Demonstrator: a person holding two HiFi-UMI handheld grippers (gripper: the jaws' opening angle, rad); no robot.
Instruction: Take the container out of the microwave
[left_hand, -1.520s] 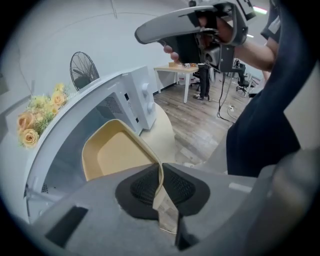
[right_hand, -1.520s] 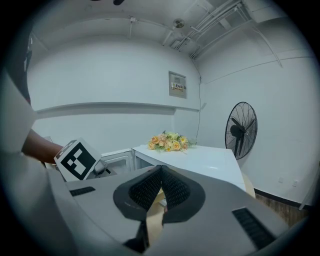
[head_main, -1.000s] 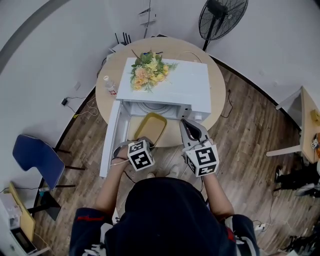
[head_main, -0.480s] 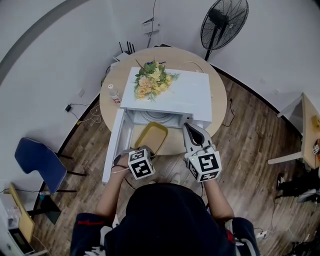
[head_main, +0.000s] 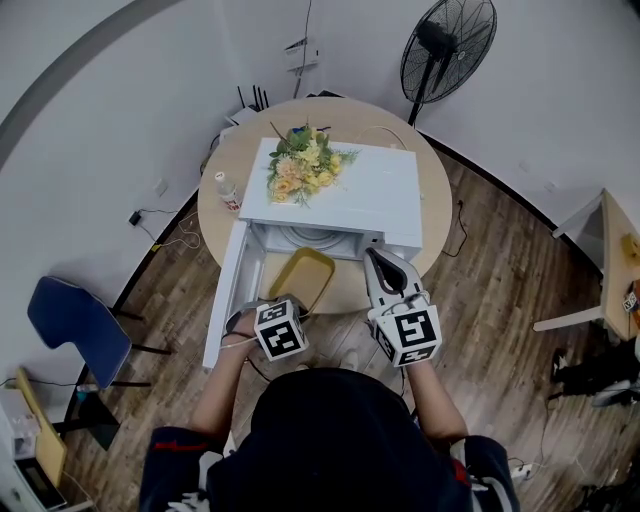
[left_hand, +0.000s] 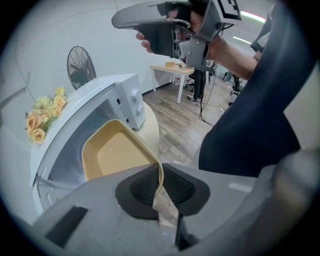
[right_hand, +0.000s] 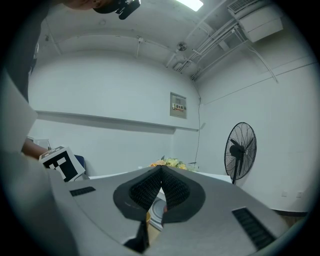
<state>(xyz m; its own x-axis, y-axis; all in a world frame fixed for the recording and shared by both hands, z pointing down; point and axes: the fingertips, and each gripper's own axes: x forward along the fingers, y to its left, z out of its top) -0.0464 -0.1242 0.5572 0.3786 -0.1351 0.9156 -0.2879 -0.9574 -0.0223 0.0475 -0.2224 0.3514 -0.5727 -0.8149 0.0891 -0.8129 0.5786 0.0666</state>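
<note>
Left gripper view: left gripper (left_hand: 159, 176) has its jaws nearly closed, pads pinching the thin near rim of the container (left_hand: 115, 152). That rim is the only hold, so the tray cantilevers off the claw.

Head view: microwave (head_main: 350, 185) sits mid-table, front facing the near edge of the table (head_main: 440, 215), door (head_main: 225, 290) swung open to the left. The container is roughly half out of the cavity. Its long axis runs from the mouth back toward me, and its near end is out over the table's near edge. It lies ahead of my left claw, which points steeply down onto the rim.

The far end probably rests on the cavity floor, but I can't confirm that from these angles.

My left hand is the one on it, so the pull should follow that long axis, toward me.

Right gripper (head_main: 373, 258) is just beside the container at the microwave's right front. It points level, jaws together on nothing. Both forearms reach forward.
</note>
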